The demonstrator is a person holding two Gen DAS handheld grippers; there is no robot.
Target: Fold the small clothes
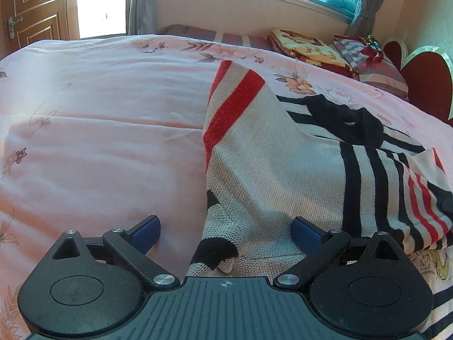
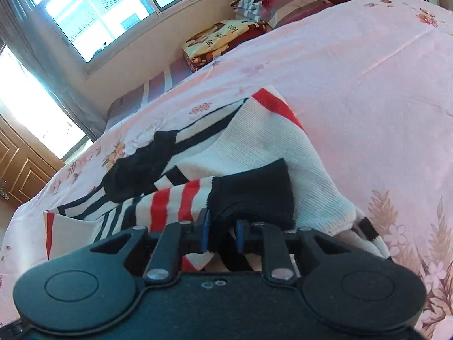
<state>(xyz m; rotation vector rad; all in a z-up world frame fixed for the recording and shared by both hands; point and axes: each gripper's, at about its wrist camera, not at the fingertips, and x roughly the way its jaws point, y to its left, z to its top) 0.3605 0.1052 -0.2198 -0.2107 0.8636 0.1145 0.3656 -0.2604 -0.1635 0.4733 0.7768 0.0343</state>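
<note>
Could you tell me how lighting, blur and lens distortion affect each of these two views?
Left wrist view: the doorway is blown out white, the bed cover is evenly lit, the bed edge bows from the fisheye, and the sweater knit is sharp. Right wrist view: the horizon is tilted, the window glares, and the sweater's black cuff by the right gripper is slightly smeared.

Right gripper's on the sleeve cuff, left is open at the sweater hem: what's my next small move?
Probably carry the black cuff across the striped sweater body. The right gripper is pinched on it, and the sleeve already lies partly folded over. Keep the left gripper open, straddling the hem.
</note>
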